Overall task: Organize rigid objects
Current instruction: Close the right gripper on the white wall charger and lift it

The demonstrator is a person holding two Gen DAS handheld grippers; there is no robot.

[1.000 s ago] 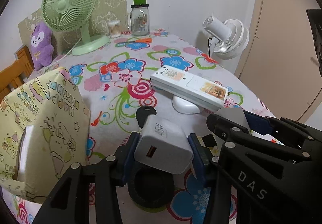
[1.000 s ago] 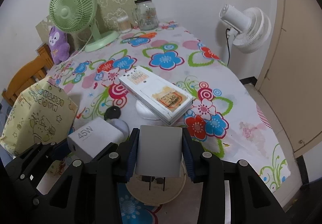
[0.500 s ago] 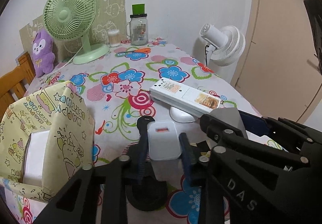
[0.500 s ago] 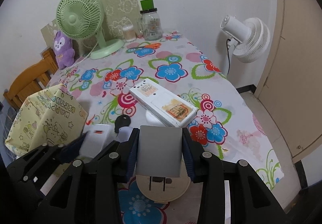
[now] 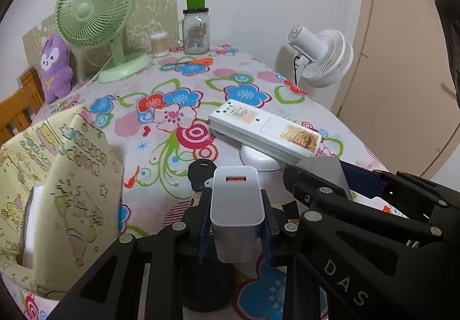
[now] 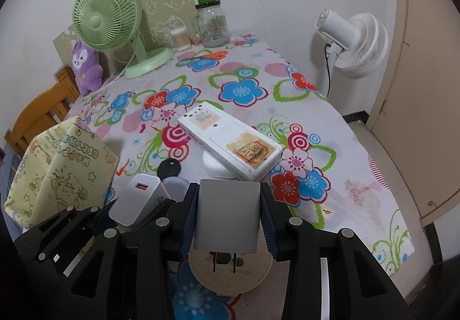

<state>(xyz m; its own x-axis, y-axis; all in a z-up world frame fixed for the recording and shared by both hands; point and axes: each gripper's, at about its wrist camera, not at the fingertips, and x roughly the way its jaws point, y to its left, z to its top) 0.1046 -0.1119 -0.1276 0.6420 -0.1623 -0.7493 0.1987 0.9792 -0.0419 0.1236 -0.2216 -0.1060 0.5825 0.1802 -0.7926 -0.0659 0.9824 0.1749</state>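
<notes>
My left gripper point(image 5: 235, 222) is shut on a white 45W charger point(image 5: 236, 205), held above the table with its orange USB port facing forward. It also shows in the right wrist view point(image 6: 138, 199). My right gripper point(image 6: 227, 219) is shut on a grey plug adapter point(image 6: 227, 216), prongs down, above a round wooden coaster point(image 6: 230, 277). The adapter shows in the left wrist view point(image 5: 325, 167). A white remote point(image 6: 230, 139) lies tilted on a white puck point(image 6: 212, 167) ahead of both grippers. A black key fob point(image 5: 201, 173) lies on the cloth.
A yellow cartoon-print bag point(image 5: 54, 185) stands open at the left with a white box inside. A green desk fan point(image 6: 115, 24), glass jar point(image 6: 212, 24), cotton swab pot point(image 6: 179, 38) and purple plush point(image 6: 86, 67) stand at the back. A white floor fan point(image 6: 353, 41) stands beyond the table's right edge.
My left gripper has turned the white charger from lying sideways to pointing forward, port up front, and both grippers have risen a little. The right gripper's hold is unchanged.
</notes>
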